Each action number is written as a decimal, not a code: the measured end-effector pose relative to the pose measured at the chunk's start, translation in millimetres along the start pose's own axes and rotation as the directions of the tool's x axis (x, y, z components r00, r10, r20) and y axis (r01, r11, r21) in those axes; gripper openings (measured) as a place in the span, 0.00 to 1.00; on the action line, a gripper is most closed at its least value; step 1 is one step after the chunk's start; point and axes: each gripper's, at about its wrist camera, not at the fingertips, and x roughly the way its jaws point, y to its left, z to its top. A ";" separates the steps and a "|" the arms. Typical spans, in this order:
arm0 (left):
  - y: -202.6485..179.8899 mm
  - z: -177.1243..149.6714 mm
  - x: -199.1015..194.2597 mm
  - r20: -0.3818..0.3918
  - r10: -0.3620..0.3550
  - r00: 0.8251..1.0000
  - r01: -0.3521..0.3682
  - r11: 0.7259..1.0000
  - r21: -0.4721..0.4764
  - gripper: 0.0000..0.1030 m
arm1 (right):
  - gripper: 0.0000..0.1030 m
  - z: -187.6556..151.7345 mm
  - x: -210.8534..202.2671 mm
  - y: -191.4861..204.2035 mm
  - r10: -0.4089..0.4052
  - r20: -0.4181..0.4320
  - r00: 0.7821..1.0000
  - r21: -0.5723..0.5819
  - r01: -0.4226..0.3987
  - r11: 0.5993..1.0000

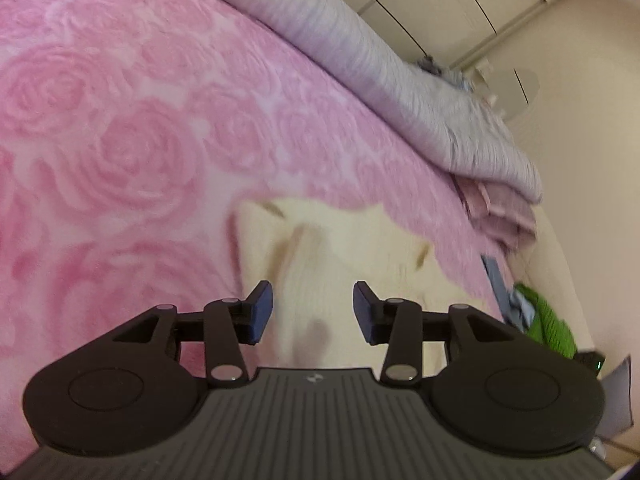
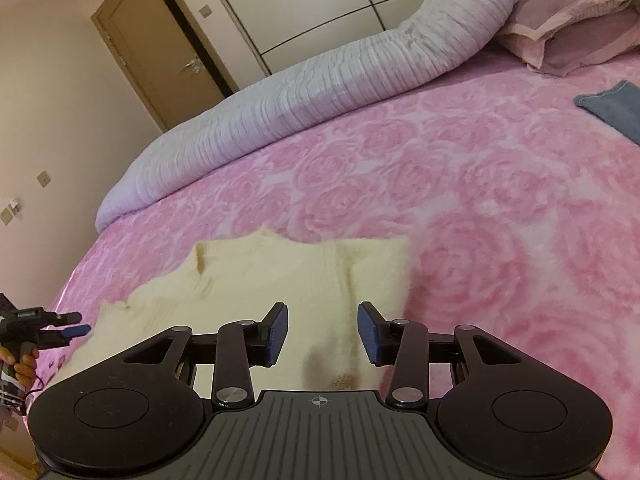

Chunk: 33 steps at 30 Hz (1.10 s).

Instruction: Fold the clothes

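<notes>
A cream knitted sweater lies spread on the pink rose-patterned blanket that covers the bed, near the bed's front edge; it is the landmark here; its surface is soft and blurred, and a brownish shadow or stain shows on it just in front of the right claw; the right claw hovers over the sweater's near part with its blue pads spread apart and nothing pinched between them; whether the pads touch the knit below I cannot tell; the left claw likewise stands over the sweater, its jaws parted with only the cream fabric visible through the gap, gripping nothing; in the right wrist view the left claw appears at the sweater's left edge, held by a hand on its grip; beyond the sweater, along the far side of the blanket, a long grey-white ribbed duvet lies rolled up; a mauve pillow rests at the far right end of that duvet, well apart from the sweater; a folded blue-grey cloth lies on the blanket to the sweater's far right; in the left wrist view a green garment sits to the right of the sweater, past the blanket's edge; behind the duvet stand white wardrobe doors and a brown door.
</notes>
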 end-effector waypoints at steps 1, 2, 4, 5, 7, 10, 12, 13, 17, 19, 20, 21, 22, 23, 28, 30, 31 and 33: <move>-2.5 -1.0 3.2 -0.005 0.012 1.000 -0.011 1.000 0.017 0.39 | 0.42 0.5 2.7 0.3 0.004 -0.009 1.000 -0.006 -0.004 1.000; -5.5 -2.1 6.4 -0.011 0.024 1.000 -0.024 0.999 0.038 0.39 | 0.42 1.0 5.5 0.4 0.004 -0.016 1.000 -0.012 -0.004 1.000; -10.8 -4.7 12.2 -0.020 0.044 0.999 -0.042 0.996 0.078 0.39 | 0.42 2.1 13.5 -0.5 -0.014 -0.027 1.000 -0.020 0.013 1.000; -12.4 -5.9 13.9 -0.022 0.052 0.998 -0.050 0.995 0.089 0.39 | 0.42 2.7 18.6 -1.9 -0.023 -0.039 0.999 -0.021 0.022 1.000; -14.7 -8.4 15.3 -0.025 0.065 0.998 -0.062 0.992 0.108 0.39 | 0.42 2.0 28.3 -5.1 -0.029 -0.057 0.998 -0.016 0.028 0.999; -17.2 -13.0 14.3 -0.024 0.076 0.997 -0.072 0.987 0.143 0.35 | 0.42 -2.5 39.6 -8.3 -0.029 -0.091 0.995 -0.010 0.028 1.000; -20.6 -15.2 14.0 -0.017 0.096 0.995 -0.091 0.977 0.193 0.20 | 0.42 -5.5 39.4 -9.1 -0.013 -0.088 0.996 -0.011 0.012 1.000; -22.0 -16.0 13.1 -0.012 0.097 0.995 -0.092 0.973 0.212 0.16 | 0.38 -6.0 37.2 -10.5 -0.003 -0.084 0.996 -0.004 0.003 1.000; -23.7 -16.0 10.8 -0.002 0.090 0.996 -0.087 0.972 0.218 0.18 | 0.24 -4.4 29.0 -15.7 0.012 -0.060 0.998 0.016 -0.011 1.000; -27.3 -17.8 11.4 0.013 0.108 0.994 -0.108 0.965 0.238 0.16 | 0.18 -4.0 28.9 -14.7 0.004 -0.051 0.999 0.004 -0.004 1.000; -29.4 -18.8 11.4 0.024 0.117 0.993 -0.119 0.961 0.250 0.11 | 0.13 -4.5 27.7 -9.6 -0.017 -0.040 0.999 -0.026 0.016 1.000; -31.7 -19.8 10.1 0.037 0.122 0.992 -0.128 0.957 0.261 0.10 | 0.12 -5.0 26.1 -3.6 -0.041 -0.027 0.999 -0.062 0.040 0.997; -34.3 -20.6 7.2 0.053 0.126 0.991 -0.136 0.953 0.269 0.09 | 0.11 -5.6 24.5 2.4 -0.065 -0.012 0.998 -0.098 0.063 0.993; -38.0 -21.2 3.3 0.073 0.133 0.988 -0.149 0.947 0.286 0.08 | 0.10 -6.6 20.7 12.8 -0.100 0.008 0.995 -0.162 0.100 0.982; -57.9 -17.0 -12.4 0.199 0.150 0.969 -0.217 0.899 0.381 0.09 | 0.09 -3.8 -4.0 53.3 -0.163 0.163 0.973 -0.365 0.213 0.906; -62.8 -11.3 -10.6 0.240 0.160 0.957 -0.247 0.885 0.394 0.10 | 0.09 2.4 2.9 55.0 -0.194 0.171 0.966 -0.380 0.246 0.892; -64.0 -7.7 -4.6 0.242 0.175 0.954 -0.262 0.878 0.400 0.10 | 0.09 5.5 7.3 55.5 -0.212 0.172 0.962 -0.388 0.264 0.883; -65.4 -0.9 10.4 0.235 0.200 0.951 -0.283 0.868 0.407 0.10 | 0.09 10.4 19.8 49.1 -0.237 0.152 0.960 -0.369 0.277 0.887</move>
